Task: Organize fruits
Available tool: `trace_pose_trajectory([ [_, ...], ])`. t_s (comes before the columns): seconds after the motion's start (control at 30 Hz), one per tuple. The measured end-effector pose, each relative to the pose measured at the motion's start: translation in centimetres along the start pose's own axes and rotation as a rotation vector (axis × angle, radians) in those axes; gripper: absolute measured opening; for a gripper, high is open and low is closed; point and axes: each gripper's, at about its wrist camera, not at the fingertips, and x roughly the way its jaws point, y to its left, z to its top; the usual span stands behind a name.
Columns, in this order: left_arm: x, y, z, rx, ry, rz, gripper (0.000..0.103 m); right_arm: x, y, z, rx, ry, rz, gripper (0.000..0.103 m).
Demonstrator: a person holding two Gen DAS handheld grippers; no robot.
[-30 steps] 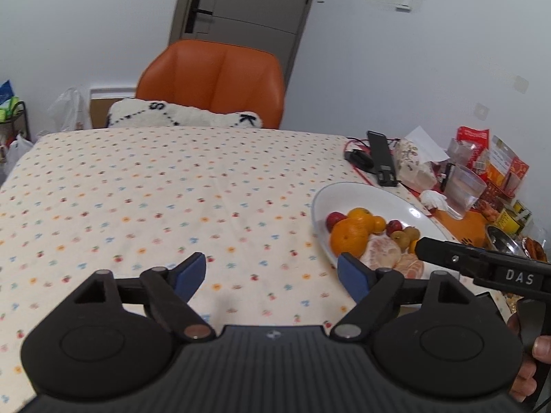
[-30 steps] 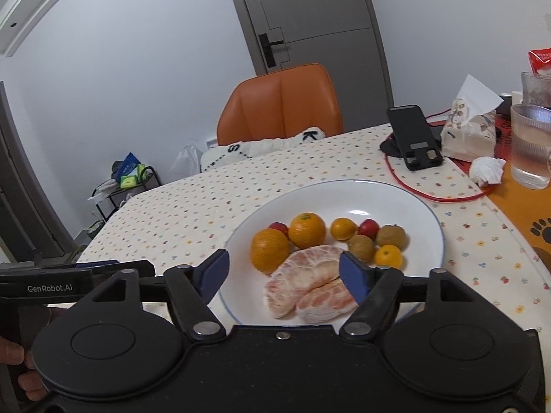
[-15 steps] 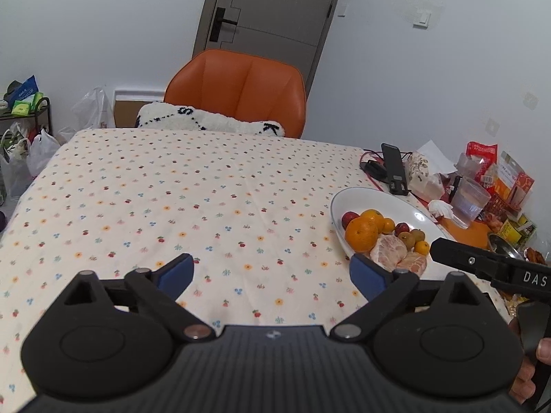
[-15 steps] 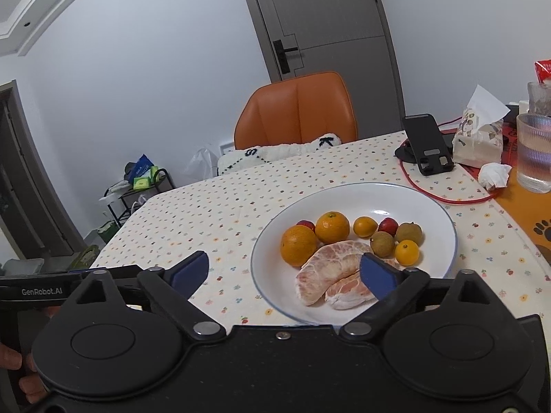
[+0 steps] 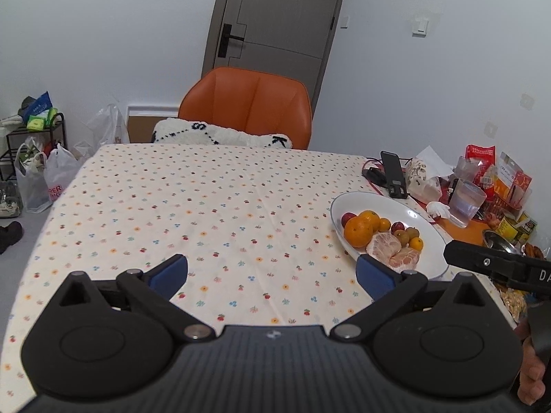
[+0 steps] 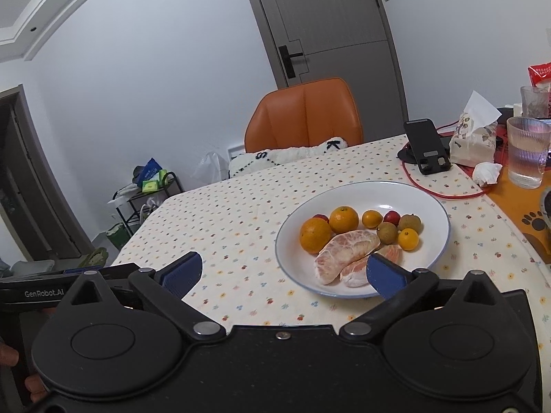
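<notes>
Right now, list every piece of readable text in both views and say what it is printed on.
"GenRobot.AI": on the side of the left gripper, seen in the right wrist view.
"D": start of a cut-off word on the right gripper, seen in the left wrist view.
"S" and "K": black letters on the white cushion on the orange chair.
"PER": part of a word on a white plastic bag.
The snack packets carry print too small to read.

1. An orange chair (image 5: 246, 110) stands behind the table, top centre of the left view, with a white cushion (image 5: 220, 136) on its seat.
2. A grey door (image 5: 275, 24) is behind the chair.
3. A black phone (image 6: 428, 149) leans on a stand, upper right of the right view.
4. A ribbed glass (image 6: 528, 151) stands at the right edge, beside a tissue pack (image 6: 473, 139).
5. Plastic bags (image 5: 44, 179) sit on the floor at the left.
</notes>
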Motion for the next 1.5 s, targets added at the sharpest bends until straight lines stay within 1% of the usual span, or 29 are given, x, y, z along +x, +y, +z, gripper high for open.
trace_pose_trajectory([
  [0.23,-2.3,-0.2,-0.2,0.007,-0.016,0.001,0.103,-1.8,1.3,-0.2,-0.036,0.017,-0.005,0.103],
  [0.47,-4.5,-0.5,-0.6,0.027,-0.025,0.004,0.103,-4.1,2.1,-0.3,-0.050,0.002,-0.004,0.103],
  [0.7,-6.5,-0.3,-1.6,0.029,-0.013,0.014,0.103,-6.4,3.1,-0.7,-0.058,-0.005,-0.012,0.103],
  [0.83,-7.5,-0.9,-1.3,0.071,0.000,0.030,0.103,-7.3,4.0,-1.1,-0.073,0.000,-0.009,0.103],
  [0.93,-8.3,-1.3,-1.4,0.093,0.002,0.015,0.103,-7.9,4.6,-1.4,-0.084,0.016,-0.002,0.103],
  [1.1,-8.8,-1.5,-1.6,0.101,0.010,0.020,0.103,-8.8,5.5,-1.7,-0.112,0.035,0.001,0.103],
  [1.3,-9.7,-1.9,-1.9,0.124,0.010,0.005,0.103,-10.0,5.9,-1.9,-0.093,0.030,0.018,0.103],
  [1.4,-10.4,-1.6,-1.8,0.119,-0.005,-0.014,0.103,-10.5,6.4,-1.7,-0.110,0.020,0.009,0.103],
  [1.5,-10.9,-1.2,-1.6,0.113,-0.018,-0.004,0.103,-10.8,6.6,-1.5,-0.113,0.011,0.014,0.103],
])
